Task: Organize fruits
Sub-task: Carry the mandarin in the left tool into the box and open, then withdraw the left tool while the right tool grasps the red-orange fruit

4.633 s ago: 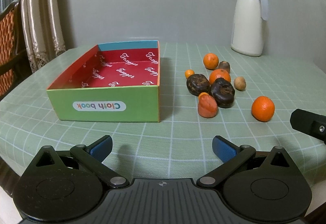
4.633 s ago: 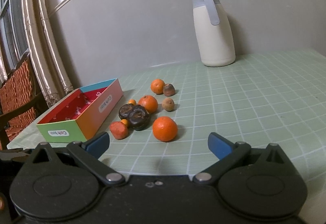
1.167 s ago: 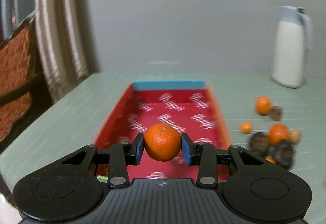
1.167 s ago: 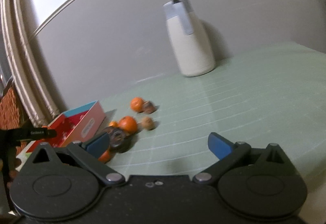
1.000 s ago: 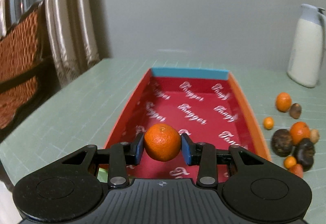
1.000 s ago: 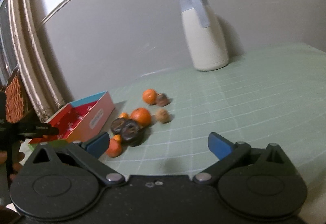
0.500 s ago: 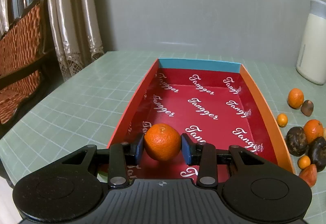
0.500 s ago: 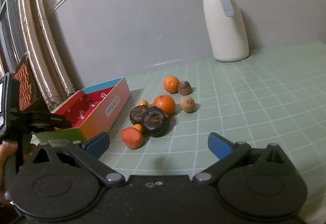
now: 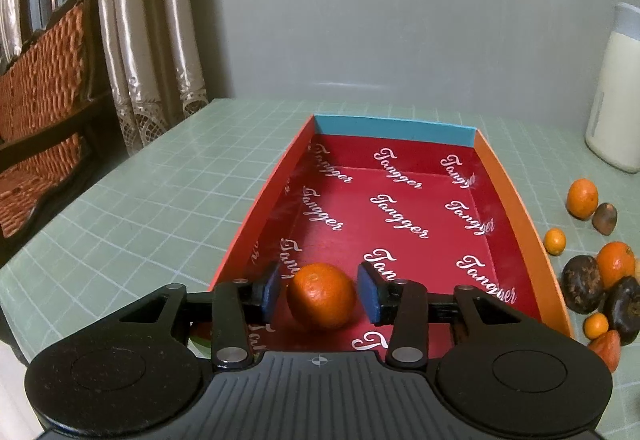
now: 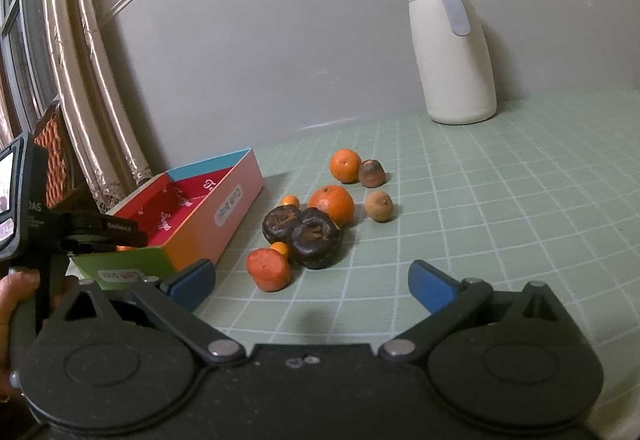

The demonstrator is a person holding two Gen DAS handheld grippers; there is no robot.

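An orange (image 9: pixel 321 295) lies on the red floor of the cardboard box (image 9: pixel 516 200) at its near end. My left gripper (image 9: pixel 319 293) is open around it, with small gaps between both blue pads and the fruit. My right gripper (image 10: pixel 312 282) is open and empty above the table in front of the fruit pile. The pile holds two oranges (image 10: pixel 332 203), two dark wrinkled fruits (image 10: pixel 315 236), small orange fruits (image 10: pixel 279 249), a red-orange fruit (image 10: pixel 268 269) and brown ones (image 10: pixel 378 205). The box also shows in the right wrist view (image 10: pixel 236 200), with the left gripper over its near end.
A cream thermos jug (image 10: pixel 454 48) stands at the back of the green checked tablecloth (image 10: pixel 520 200). A wicker chair (image 9: pixel 36 88) and curtains (image 9: pixel 148 40) are beyond the table's left edge. The fruit pile lies right of the box (image 9: pixel 596 280).
My left gripper has opened and let go of the orange, which now rests on the box floor. The right gripper's view has shifted slightly closer to the fruit pile.
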